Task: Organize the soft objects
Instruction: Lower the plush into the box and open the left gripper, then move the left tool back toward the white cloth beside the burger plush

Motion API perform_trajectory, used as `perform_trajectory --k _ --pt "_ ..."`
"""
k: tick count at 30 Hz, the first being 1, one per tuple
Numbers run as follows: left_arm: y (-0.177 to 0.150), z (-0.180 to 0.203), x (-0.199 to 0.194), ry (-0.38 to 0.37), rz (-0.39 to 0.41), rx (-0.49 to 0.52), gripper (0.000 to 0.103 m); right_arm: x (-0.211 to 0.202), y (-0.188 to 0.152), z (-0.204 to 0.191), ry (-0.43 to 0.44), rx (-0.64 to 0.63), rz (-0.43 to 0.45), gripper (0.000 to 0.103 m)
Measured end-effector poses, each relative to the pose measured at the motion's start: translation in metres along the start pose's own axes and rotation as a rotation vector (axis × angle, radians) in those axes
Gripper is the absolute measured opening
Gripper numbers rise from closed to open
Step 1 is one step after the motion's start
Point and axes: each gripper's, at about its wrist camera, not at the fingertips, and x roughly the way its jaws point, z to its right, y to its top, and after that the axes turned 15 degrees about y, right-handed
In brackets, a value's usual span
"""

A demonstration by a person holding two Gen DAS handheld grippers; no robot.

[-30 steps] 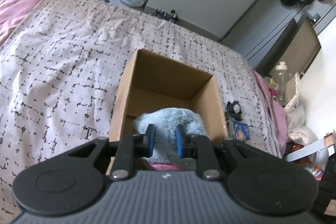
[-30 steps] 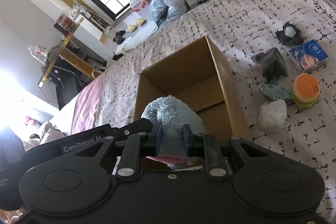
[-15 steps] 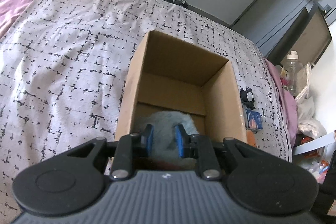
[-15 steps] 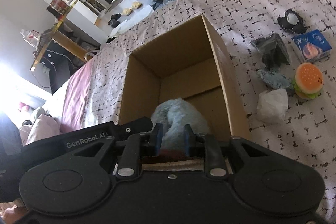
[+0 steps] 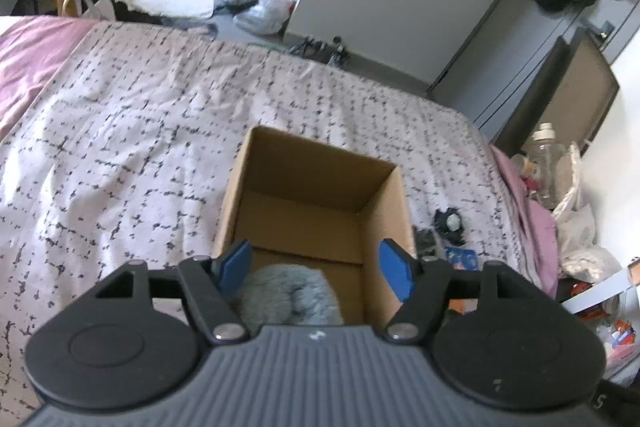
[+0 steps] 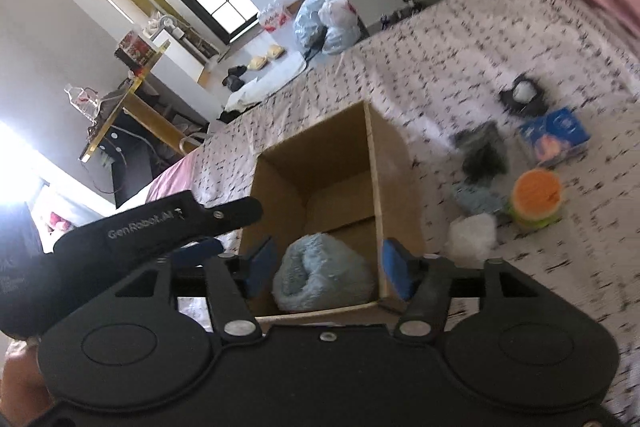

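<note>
Looking down past my grippers, I see one pale blue plush toy (image 6: 322, 273) lying at the bottom of one open cardboard box (image 6: 394, 187), near the box's front wall. Its fur is shaggy and fluffy, bunched into a rounded lump with a fold down the middle; its shape beyond that I cannot tell. My left gripper (image 5: 316, 269) has its jaws spread wide above the box's near edge, holding nothing, the plush toy (image 5: 288, 293) showing between and below its two blue pads. My right gripper (image 6: 326, 269) is likewise released, jaws wide apart over the box, the toy lying free between them. The box stands on a bedspread (image 5: 132, 147) of white with black dashes.

To the right of the box, on the bedspread, I count six loose things: one burger-shaped toy (image 6: 536, 197), one white lump (image 6: 472, 235), one small grey-blue piece (image 6: 476, 197), one dark grey piece (image 6: 482, 149), one blue packet (image 6: 554, 137), and one black-and-white item (image 6: 522, 95).
</note>
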Motion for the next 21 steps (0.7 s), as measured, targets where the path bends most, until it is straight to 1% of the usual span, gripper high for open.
perform_trajectory --k 2,4,6,9,11,15,19,21 --pt "-0.006 0.001 -0.007 -0.015 0.029 0.003 0.071 -0.011 0.0 0.002 -0.006 -0.022 0.021 0.071" --pt "-0.013 0.001 -0.013 -0.003 0.069 0.011 0.071 -0.022 -0.001 0.004 -0.005 -0.041 0.046 0.085" --pt "-0.021 0.002 -0.019 0.012 0.099 0.018 0.071 -0.032 -0.002 0.006 -0.008 -0.063 0.069 0.088" --pt "-0.028 0.006 -0.028 0.039 0.148 0.03 0.071 -0.041 -0.004 0.009 -0.014 -0.097 0.078 0.093" --pt "-0.031 0.009 -0.034 0.05 0.172 0.046 0.071 -0.046 -0.007 0.012 -0.013 -0.11 0.086 0.095" --pt "-0.033 0.022 -0.041 0.06 0.196 0.102 0.071 -0.054 -0.01 0.018 0.003 -0.114 0.091 0.098" --pt "-0.039 0.035 -0.045 0.045 0.198 0.147 0.071 -0.062 -0.014 0.024 0.004 -0.137 0.087 0.098" --pt "-0.041 0.043 -0.045 0.056 0.206 0.17 0.071 -0.067 -0.014 0.031 0.001 -0.136 0.09 0.098"
